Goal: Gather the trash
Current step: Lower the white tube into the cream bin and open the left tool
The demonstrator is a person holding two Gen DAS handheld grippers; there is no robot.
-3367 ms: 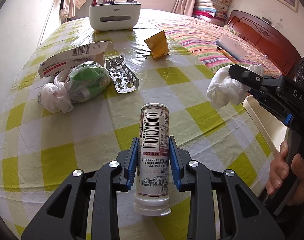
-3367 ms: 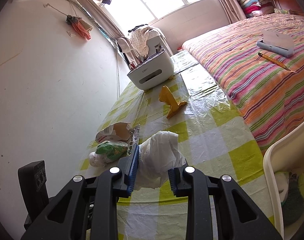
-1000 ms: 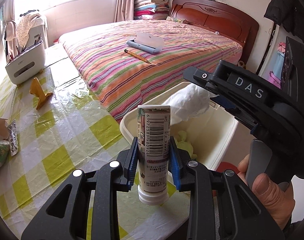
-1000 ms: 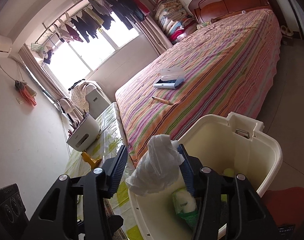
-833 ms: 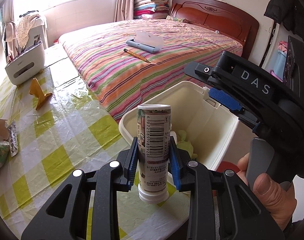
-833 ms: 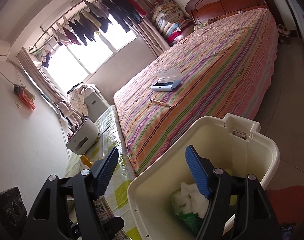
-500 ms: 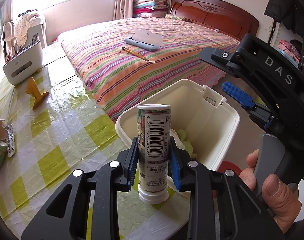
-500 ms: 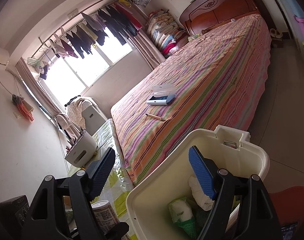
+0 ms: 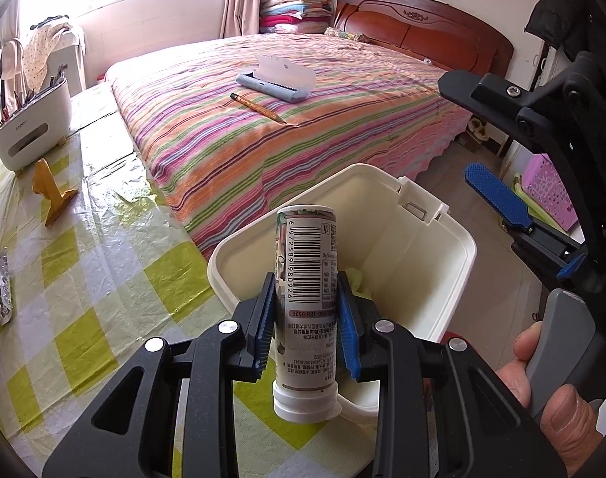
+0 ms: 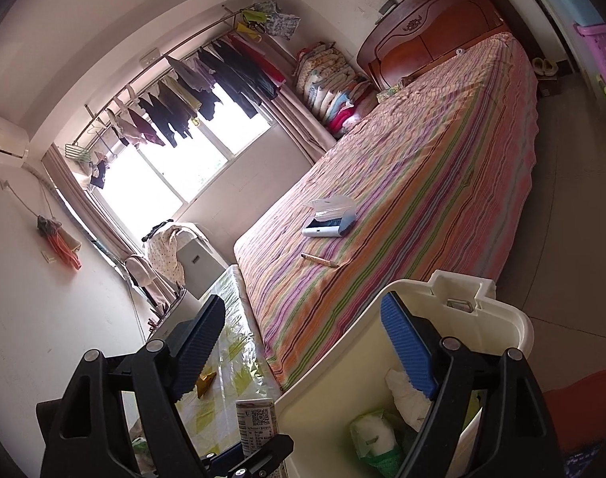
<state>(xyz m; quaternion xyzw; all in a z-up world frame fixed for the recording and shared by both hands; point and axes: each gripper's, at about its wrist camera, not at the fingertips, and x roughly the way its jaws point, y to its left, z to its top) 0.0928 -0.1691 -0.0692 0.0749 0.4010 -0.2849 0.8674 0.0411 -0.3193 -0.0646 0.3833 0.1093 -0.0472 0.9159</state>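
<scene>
My left gripper (image 9: 305, 285) is shut on a white barcode-labelled tube (image 9: 305, 263), held upright with its cap toward me, just over the near rim of the cream trash bin (image 9: 456, 239). My right gripper (image 10: 301, 306) is open with nothing between its fingers; in the left wrist view the right gripper (image 9: 462, 127) hovers above and to the right of the bin. In the right wrist view the bin (image 10: 518, 318) holds a crumpled white tissue (image 10: 402, 394) and a green-and-white wad (image 10: 372, 434), and the tube (image 10: 257, 418) shows at the bottom.
The table with a yellow-checked cloth (image 9: 84, 279) lies left of the bin, carrying a yellow scrap (image 9: 52, 195), a blister pack (image 9: 2, 283) and a white caddy (image 9: 32, 135). A striped bed (image 9: 323, 139) stands behind. A hand (image 9: 542, 390) grips the right tool's handle.
The right gripper opened and the white tissue dropped into the bin; the gripper then drew up and to the right. The left gripper kept its hold on the tube.
</scene>
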